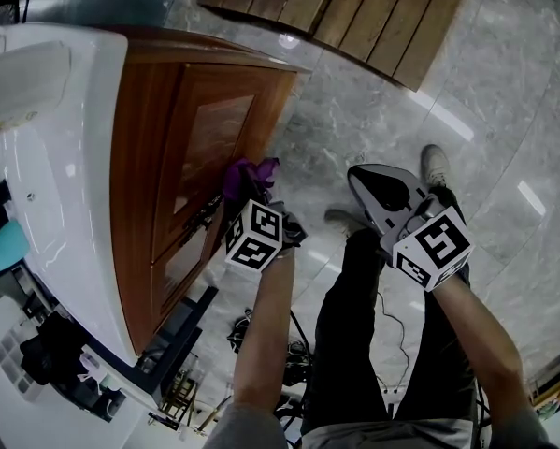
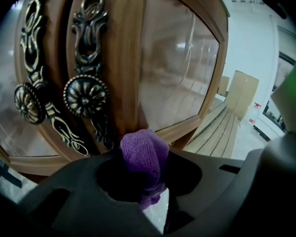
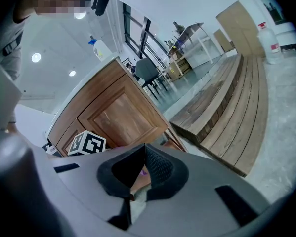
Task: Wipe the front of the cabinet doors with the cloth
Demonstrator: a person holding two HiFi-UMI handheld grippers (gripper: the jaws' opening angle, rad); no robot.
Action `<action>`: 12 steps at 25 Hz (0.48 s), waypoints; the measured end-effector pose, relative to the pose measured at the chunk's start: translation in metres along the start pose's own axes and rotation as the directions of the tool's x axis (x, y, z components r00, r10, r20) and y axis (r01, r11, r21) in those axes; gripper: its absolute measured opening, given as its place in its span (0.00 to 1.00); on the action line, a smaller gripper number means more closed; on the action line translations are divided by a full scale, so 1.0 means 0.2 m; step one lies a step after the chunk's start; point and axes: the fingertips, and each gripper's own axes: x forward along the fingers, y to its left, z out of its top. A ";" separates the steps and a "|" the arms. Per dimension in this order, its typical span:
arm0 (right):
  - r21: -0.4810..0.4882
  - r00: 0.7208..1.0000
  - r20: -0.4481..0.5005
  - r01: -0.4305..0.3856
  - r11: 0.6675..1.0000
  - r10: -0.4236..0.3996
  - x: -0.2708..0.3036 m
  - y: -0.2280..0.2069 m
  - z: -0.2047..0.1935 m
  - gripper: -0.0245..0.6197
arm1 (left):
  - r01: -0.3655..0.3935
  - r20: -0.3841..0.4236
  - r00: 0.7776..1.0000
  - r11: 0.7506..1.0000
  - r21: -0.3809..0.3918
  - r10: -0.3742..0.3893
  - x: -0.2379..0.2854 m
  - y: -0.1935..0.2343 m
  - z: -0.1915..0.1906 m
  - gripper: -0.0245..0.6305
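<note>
**A:** What is around the cabinet (image 1: 149,148)?

**B:** A white surface (image 1: 46,157) tops it. Grey marble floor (image 1: 504,129) lies in front, with a slatted wooden platform (image 1: 345,17) well apart from it. The person's legs (image 1: 354,344) and 1 shoe (image 1: 434,165) are below the grippers.

**A:** Is anything in the way of the doors (image 2: 177,68)?

**B:** Only their own fittings. 2 round metal knobs (image 2: 86,96) on ornate plates sit side by side where the doors meet. A glass pane (image 2: 182,48) fills the nearer door.

**A:** Where is the cloth (image 2: 144,154)?

**B:** It is purple and bunched. The left gripper (image 2: 147,174) has its fingers (image 2: 187,172) clamped on it. A fold sticks out ahead of the tips at the door's wooden frame, just beside a handle plate and under the pane. In the head view the cloth (image 1: 245,176) sits at the cabinet front, ahead of the left gripper (image 1: 250,199).

**A:** Does it touch the wood?

**B:** I cannot tell.

**A:** And the right gripper (image 3: 143,169)?

**B:** Its fingers (image 3: 160,169) meet at the tips with nothing between them. It hangs over the floor, well apart from the doors. In the head view the right gripper (image 1: 364,181) is beside the shoe. Its own view shows the left gripper's cube (image 3: 87,144) beside the cabinet.
</note>
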 end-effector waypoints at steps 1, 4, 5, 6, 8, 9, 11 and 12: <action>0.001 1.000 0.001 0.001 1.000 -0.001 0.00 0.00 0.00 0.05 | 0.001 0.001 1.000 1.000 0.000 -0.001 0.00 -0.01 0.01 0.18; 0.004 1.000 0.004 0.003 1.000 -0.003 0.00 -0.01 0.01 0.05 | 0.006 0.002 1.000 1.000 0.008 -0.006 0.01 -0.03 0.02 0.18; 0.005 1.000 0.005 0.004 1.000 -0.004 0.00 -0.02 0.02 0.05 | 0.008 0.002 1.000 1.000 0.012 -0.008 0.02 -0.04 0.02 0.18; 0.005 1.000 0.006 0.006 1.000 -0.006 0.00 -0.03 0.02 0.05 | 0.009 0.002 1.000 1.000 0.015 -0.009 0.02 -0.05 0.02 0.18; 0.008 1.000 0.007 0.010 1.000 -0.010 -0.01 -0.04 0.03 0.05 | 0.012 0.002 1.000 1.000 0.020 -0.012 0.03 -0.06 0.03 0.18; 0.010 1.000 0.009 0.013 1.000 -0.013 -0.01 -0.05 0.03 0.05 | 0.013 0.003 1.000 1.000 0.022 -0.013 0.03 -0.07 0.03 0.18; 0.014 1.000 0.010 0.017 1.000 -0.018 -0.01 -0.07 0.04 0.05 | 0.016 0.003 1.000 1.000 0.025 -0.016 0.04 -0.09 0.04 0.18; 0.016 1.000 0.010 0.019 1.000 -0.020 -0.01 -0.08 0.04 0.05 | 0.018 0.002 1.000 1.000 0.026 -0.018 0.04 -0.10 0.04 0.18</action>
